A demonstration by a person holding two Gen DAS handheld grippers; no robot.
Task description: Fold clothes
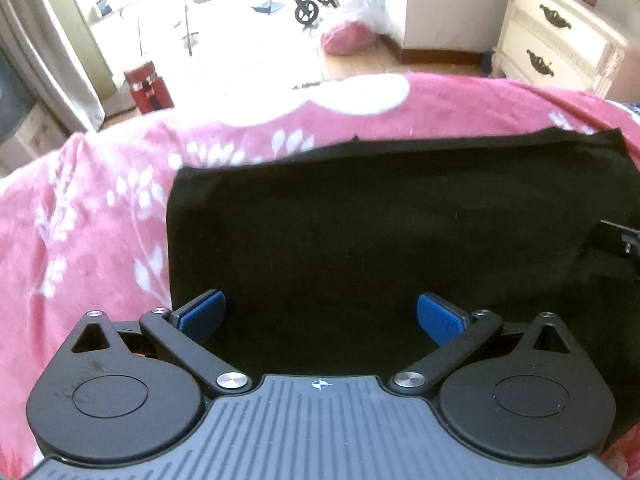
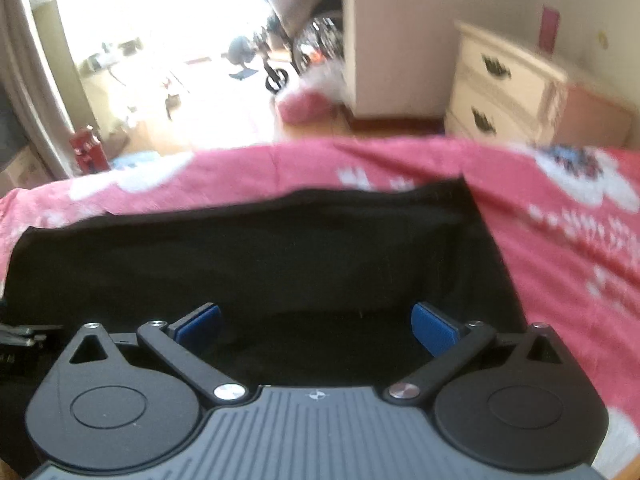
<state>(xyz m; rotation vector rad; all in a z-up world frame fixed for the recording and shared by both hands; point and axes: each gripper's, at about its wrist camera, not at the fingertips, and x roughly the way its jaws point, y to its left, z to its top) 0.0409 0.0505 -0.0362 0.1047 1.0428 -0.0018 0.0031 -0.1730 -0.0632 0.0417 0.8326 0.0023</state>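
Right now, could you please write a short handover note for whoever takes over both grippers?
Left gripper: open, holding nothing, over the near left part of the black garment.
Right gripper: open, holding nothing, over the garment's near right part.
Garment lies flat as a neat rectangle on the pink floral bedspread, edges straight.
Done: it appears at least partly folded, though layers cannot be told.
Left: probably one more fold; grasp the near edge with both grippers.
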